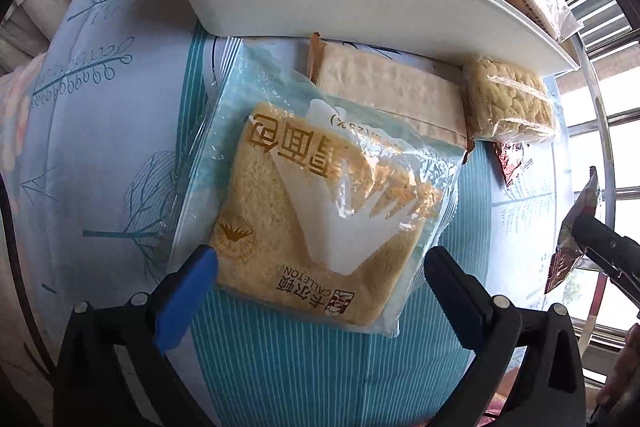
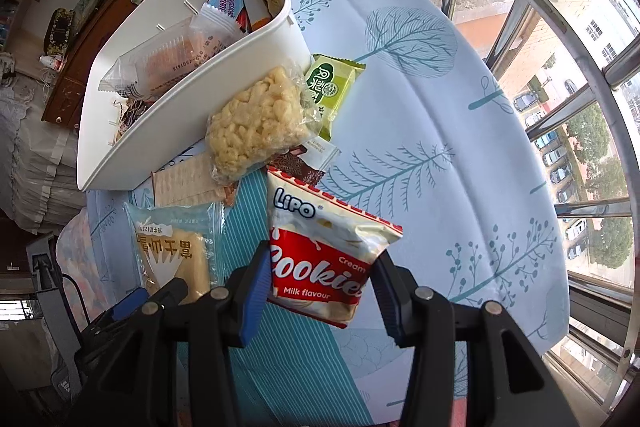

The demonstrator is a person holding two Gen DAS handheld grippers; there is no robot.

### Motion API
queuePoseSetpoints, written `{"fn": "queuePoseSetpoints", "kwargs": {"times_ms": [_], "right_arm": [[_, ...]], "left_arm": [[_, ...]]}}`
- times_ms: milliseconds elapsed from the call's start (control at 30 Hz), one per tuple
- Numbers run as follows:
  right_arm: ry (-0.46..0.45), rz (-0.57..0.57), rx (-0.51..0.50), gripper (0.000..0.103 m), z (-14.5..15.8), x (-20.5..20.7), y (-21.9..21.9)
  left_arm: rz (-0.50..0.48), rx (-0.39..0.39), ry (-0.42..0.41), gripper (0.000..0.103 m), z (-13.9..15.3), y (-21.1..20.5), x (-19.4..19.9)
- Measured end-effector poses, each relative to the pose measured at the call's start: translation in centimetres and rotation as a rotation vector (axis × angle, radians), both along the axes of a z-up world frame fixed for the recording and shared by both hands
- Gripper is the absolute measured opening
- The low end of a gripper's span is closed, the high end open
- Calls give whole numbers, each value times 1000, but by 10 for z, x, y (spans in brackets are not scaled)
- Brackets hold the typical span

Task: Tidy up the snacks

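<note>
The right gripper [image 2: 320,281] is clamped on the cookie packet [image 2: 328,259], holding it by its lower half above the surface [image 2: 440,107]; the grip sits on soft foil, so the packet could slide or swing out on the way to the white bin [image 2: 192,119], which lies at about ten o'clock from it in the right wrist view. The bin already looks full, with wrappers heaped to the rim; a packet dropped on the heap may roll back over the wall.

The left gripper [image 1: 320,259] stands with its jaws wide apart over the bread bag [image 1: 316,223], the fingers either side of the bag's near end and not pressing it; no earlier view is given, so only that spread can be told. The bread bag lies flat on the surface, its far end over the cracker pack [image 1: 392,87] at twelve o'clock, just beside the puffed-rice bar [image 1: 508,103] at two o'clock; closing here risks crushing the soft slices, or catching only loose plastic so that the bag slips; lifting it could drag the cracker pack, which touches the bin wall.

The two grippers work near each other; crossing paths toward the bin could knock the cookie packet loose.
</note>
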State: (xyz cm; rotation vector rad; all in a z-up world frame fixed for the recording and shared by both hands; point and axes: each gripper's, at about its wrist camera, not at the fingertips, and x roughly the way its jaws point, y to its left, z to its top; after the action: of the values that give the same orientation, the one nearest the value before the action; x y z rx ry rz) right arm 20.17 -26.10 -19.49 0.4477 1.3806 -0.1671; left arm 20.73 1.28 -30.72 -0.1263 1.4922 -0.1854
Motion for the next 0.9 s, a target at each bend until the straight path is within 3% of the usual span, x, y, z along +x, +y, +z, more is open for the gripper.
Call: {"fn": "queuePoseSetpoints", "kwargs": {"times_ms": [233, 533, 900], "right_arm": [[-1, 26, 1, 48, -7, 14, -1], [15, 30, 37, 48, -16, 20, -8], [-14, 65, 32, 48, -11, 23, -7]], "left_arm": [[-70, 98, 52, 103, -20, -17, 26], [-142, 140, 191, 103, -43, -31, 63], [-99, 178, 126, 103, -55, -53, 62]]}}
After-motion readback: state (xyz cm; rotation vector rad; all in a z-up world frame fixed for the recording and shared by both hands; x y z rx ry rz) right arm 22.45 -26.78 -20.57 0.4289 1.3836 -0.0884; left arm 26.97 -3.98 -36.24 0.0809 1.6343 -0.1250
